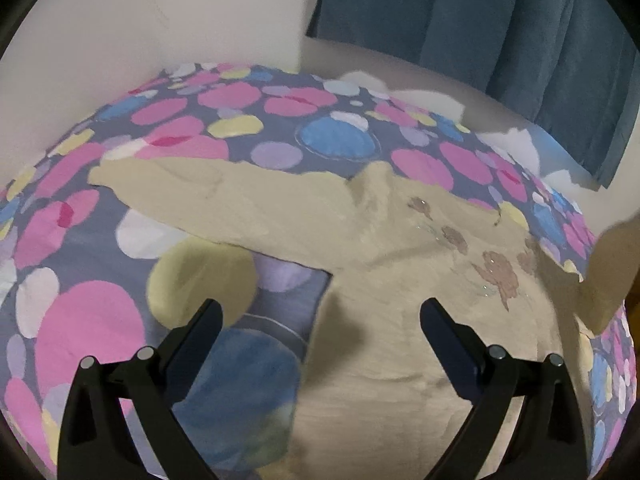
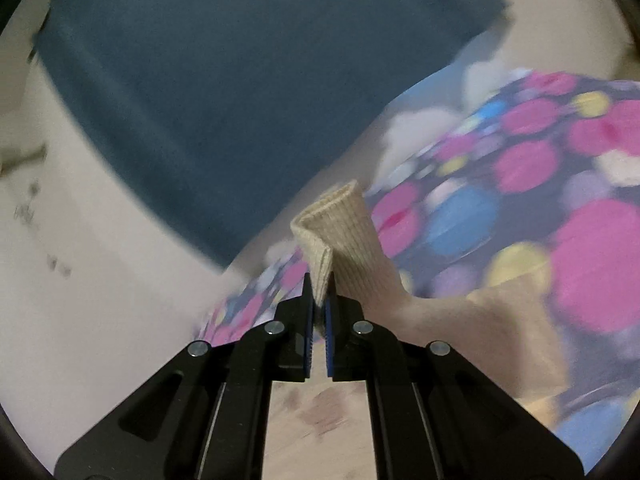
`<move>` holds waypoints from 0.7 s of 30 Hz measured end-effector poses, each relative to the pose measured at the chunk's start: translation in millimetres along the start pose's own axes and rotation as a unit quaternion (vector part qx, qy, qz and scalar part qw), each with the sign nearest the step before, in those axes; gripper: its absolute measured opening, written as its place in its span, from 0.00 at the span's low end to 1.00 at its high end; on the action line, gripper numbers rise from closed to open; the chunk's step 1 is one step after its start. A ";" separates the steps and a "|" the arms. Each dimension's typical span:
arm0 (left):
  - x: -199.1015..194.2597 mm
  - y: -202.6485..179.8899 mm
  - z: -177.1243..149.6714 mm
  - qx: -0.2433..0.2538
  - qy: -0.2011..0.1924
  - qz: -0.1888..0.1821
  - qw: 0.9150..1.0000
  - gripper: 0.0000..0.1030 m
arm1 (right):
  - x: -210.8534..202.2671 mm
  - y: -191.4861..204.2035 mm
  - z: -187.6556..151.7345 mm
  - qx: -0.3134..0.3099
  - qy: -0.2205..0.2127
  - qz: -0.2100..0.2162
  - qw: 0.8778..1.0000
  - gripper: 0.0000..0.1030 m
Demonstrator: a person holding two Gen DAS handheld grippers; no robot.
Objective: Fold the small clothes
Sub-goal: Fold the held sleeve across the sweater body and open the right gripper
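A small beige sweater (image 1: 384,320) with a brown print lies spread on the dotted bedspread (image 1: 80,312) in the left wrist view, one sleeve stretched out to the left. My left gripper (image 1: 322,310) hovers open above its lower left edge with nothing between the fingers. At the right edge, the other sleeve (image 1: 608,272) is lifted off the bed. In the right wrist view my right gripper (image 2: 319,282) is shut on the ribbed cuff (image 2: 340,236) of that sleeve, held up in the air; the cuff stands folded above the pads. The sweater's body (image 2: 320,412) shows blurred below.
The multicoloured dotted bedspread (image 2: 560,200) covers the bed. A blue curtain (image 1: 500,32) hangs behind it, also the blue curtain (image 2: 240,80) in the right wrist view. A pale wall (image 1: 140,20) stands at the left. White and blue bedding (image 1: 520,144) lies at the far right.
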State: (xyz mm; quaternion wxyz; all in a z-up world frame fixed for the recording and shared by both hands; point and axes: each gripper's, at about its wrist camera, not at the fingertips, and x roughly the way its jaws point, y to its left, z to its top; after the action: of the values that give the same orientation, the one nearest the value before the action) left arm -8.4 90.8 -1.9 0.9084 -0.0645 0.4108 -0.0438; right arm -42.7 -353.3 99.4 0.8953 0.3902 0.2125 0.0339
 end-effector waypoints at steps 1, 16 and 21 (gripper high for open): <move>-1.4 3.0 0.6 -0.001 -0.002 0.003 1.000 0.96 | 12.4 11.7 -12.8 -0.007 0.016 0.008 1.000 0.04; -3.6 19.0 4.3 -0.018 -0.004 0.005 1.000 0.96 | 139.9 80.1 -188.8 -0.133 0.232 -0.023 0.963 0.04; -0.8 14.5 1.5 -0.017 0.002 0.004 1.000 0.96 | 155.0 71.9 -212.6 -0.143 0.279 -0.036 0.949 0.04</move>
State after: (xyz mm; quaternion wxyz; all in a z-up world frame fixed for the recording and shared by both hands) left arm -7.5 105.4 -2.6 0.9065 -0.0780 0.4137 -0.0338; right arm 19.0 -122.9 -32.9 0.8475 0.2248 0.4602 0.1393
